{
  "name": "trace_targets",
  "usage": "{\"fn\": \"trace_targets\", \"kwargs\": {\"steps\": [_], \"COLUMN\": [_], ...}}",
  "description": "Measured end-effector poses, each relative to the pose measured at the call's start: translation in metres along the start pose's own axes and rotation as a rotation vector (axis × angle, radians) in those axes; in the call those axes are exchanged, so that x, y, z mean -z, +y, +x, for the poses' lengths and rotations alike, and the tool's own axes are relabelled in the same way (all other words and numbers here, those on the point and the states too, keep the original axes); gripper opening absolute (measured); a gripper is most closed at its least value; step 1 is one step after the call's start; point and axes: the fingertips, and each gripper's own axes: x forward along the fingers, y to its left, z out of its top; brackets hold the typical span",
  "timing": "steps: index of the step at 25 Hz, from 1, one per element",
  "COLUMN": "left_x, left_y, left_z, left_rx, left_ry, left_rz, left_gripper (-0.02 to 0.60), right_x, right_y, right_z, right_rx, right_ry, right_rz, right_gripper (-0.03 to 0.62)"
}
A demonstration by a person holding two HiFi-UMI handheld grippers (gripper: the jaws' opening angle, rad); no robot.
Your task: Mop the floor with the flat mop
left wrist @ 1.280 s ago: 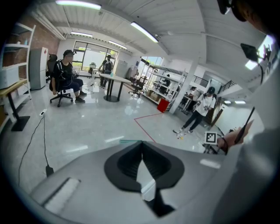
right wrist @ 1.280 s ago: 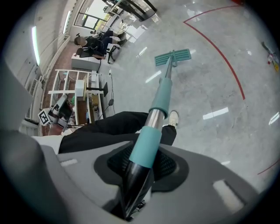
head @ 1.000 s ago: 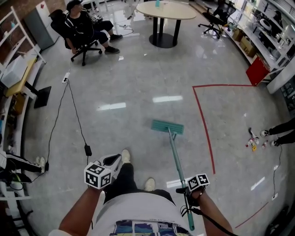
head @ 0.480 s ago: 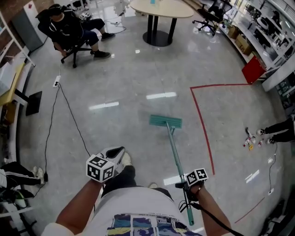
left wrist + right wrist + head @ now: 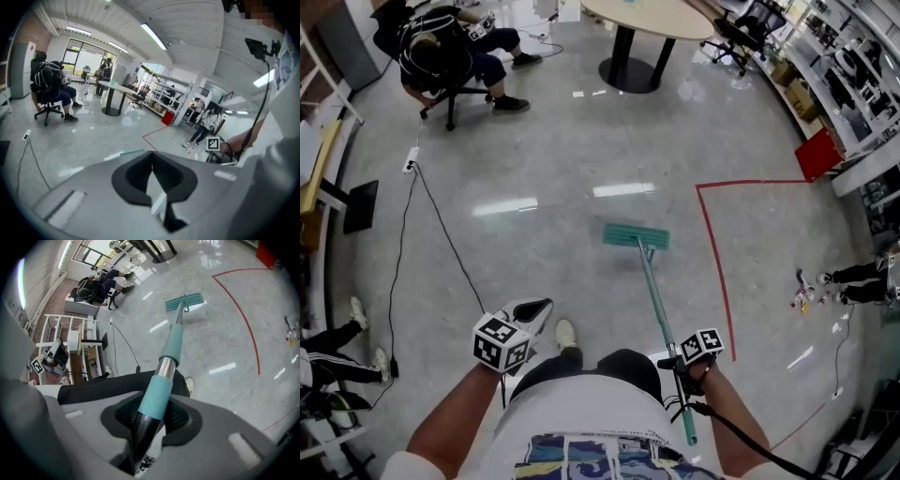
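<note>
The glossy grey floor [image 5: 581,150] mirrors long ceiling lights [image 5: 152,35]. A red tape line [image 5: 712,253] turns a corner on it at the right. At the far end stands a round table [image 5: 652,17] on a dark pedestal, and left of it a person sits in a black office chair [image 5: 455,94]. A black cable [image 5: 443,230] trails over the floor. Shelving [image 5: 853,66] lines the right wall, and large windows [image 5: 82,51] brighten the far wall.
</note>
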Motion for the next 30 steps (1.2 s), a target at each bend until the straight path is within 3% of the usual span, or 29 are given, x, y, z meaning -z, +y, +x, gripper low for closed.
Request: {"fn": "trace_targets", "kwargs": {"steps": [9, 17, 23, 30], "left_x": [-0.003, -0.025, -0.063, -0.111], "left_y": [0.043, 0.074, 0.083, 0.086], "left_z": [-0.019, 0.001, 0.029, 0.071], "left_rx": [-0.027, -0.071, -0.064, -0.046], "left_ry": [-0.047, -0.020, 0.035, 0.038], "left_rz": [-0.096, -0.102, -0.088, -0.087], "left_gripper": [0.003, 0.003, 0.005, 0.005], "right_x": [-0.080, -0.173, -0.232, -0.269], "right_y": [0.032, 0.034, 0.030, 0.010], "right_z": [0.005, 0.034, 0.047, 0.055], "right_rx": [0.040, 0.053, 0.052, 0.087], "right_ry": [0.024, 0.045, 0.091, 0.153], "right_rz": [-0.031, -0.039, -0.028, -0.033], "right_gripper": [0.115, 0.114, 0.112, 0.112]}}
